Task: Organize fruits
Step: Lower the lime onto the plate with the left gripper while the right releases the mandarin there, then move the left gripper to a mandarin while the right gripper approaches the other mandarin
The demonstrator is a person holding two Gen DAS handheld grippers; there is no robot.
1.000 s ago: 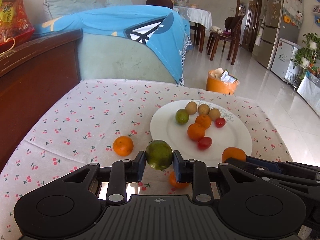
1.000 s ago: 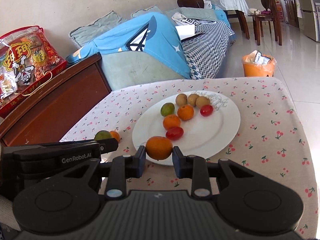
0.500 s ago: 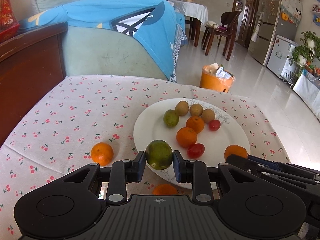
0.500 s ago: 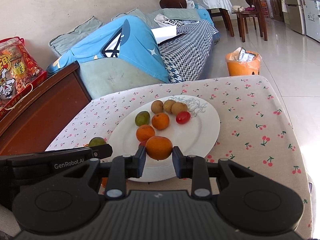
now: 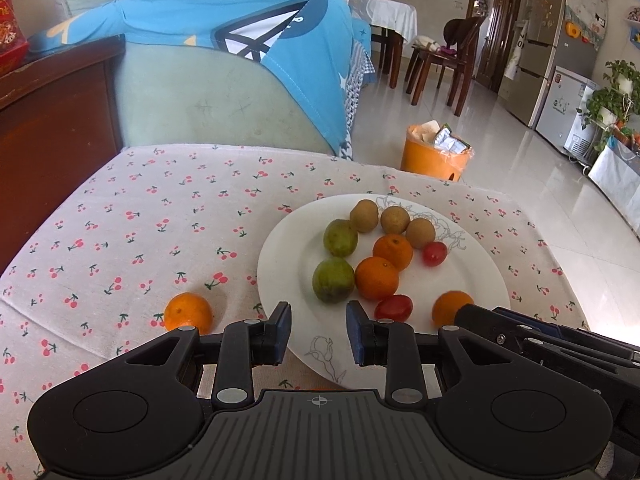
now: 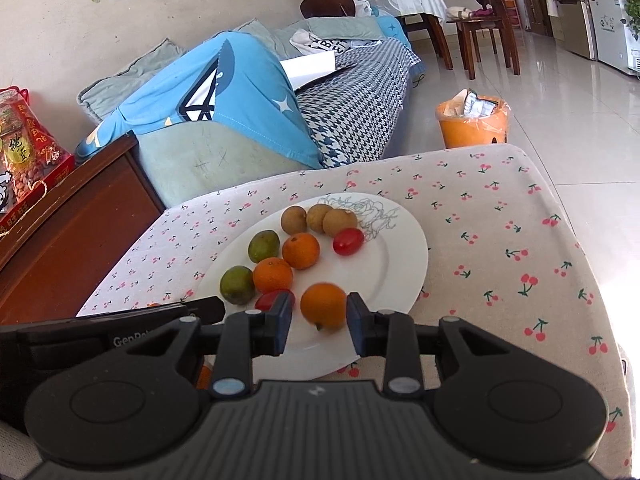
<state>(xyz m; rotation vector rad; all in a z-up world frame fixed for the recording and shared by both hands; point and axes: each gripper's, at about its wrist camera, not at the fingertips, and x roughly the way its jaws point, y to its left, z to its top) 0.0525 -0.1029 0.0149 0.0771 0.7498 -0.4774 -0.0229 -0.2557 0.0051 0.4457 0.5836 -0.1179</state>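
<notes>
Right gripper (image 6: 319, 320) has its jaws opening, with a mandarin (image 6: 323, 306) between them. A clear gap shows on the mandarin's left side, and on its right the pad is close or just touching. The mandarin sits low over the near part of the white plate (image 6: 392, 264); I cannot tell whether it rests on the plate.

Left gripper (image 5: 318, 328) is spread and empty, its fingertips over the plate's near-left rim. Just beyond them a green fruit (image 5: 333, 280) lies on the plate.

Farther in on the plate are a second green fruit (image 5: 340, 237), two more mandarins (image 5: 377, 278) touching each other, two cherry tomatoes (image 5: 435, 253) set apart, and three brown round fruits (image 5: 395, 220) in a row near the far rim.

Off the plate to its left, one loose mandarin (image 5: 188, 314) sits on the cherry-print tablecloth (image 5: 160, 208). Another bit of orange peeks from under the left gripper, beside the plate's near edge.

Beyond the plate stand a sofa draped in a blue cloth (image 5: 248, 28) and an orange bin (image 5: 434, 156) on the tiled floor.
</notes>
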